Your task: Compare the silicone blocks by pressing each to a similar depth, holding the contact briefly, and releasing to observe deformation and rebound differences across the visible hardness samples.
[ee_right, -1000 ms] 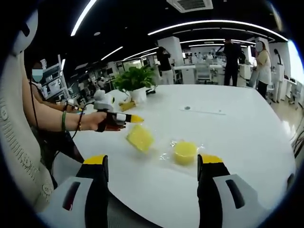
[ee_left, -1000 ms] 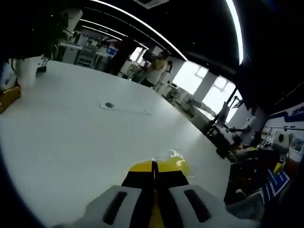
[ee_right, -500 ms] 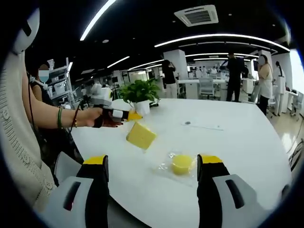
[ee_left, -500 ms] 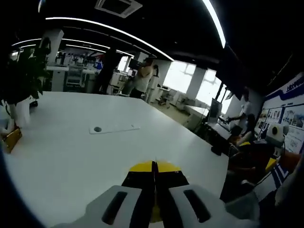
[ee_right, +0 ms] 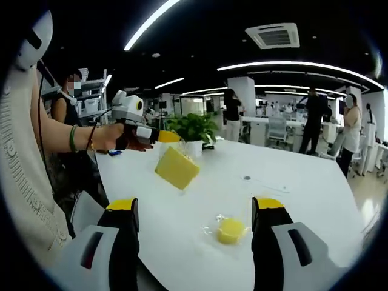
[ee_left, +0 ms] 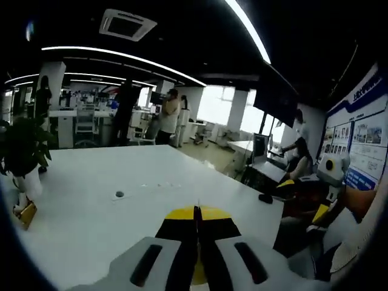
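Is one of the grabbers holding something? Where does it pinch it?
Yes. The left gripper pinches the square yellow block by its top corner, lifted off the table. The right gripper holds nothing.

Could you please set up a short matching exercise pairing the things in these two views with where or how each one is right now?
Things:
1. square block
2. round block
3. plant
4. right gripper

States:
A. open, holding nothing
B. lying on the table on clear wrap
C. held up off the table by the left gripper
D. standing at the table's far edge

Pairs: 1-C, 2-B, 3-D, 4-A
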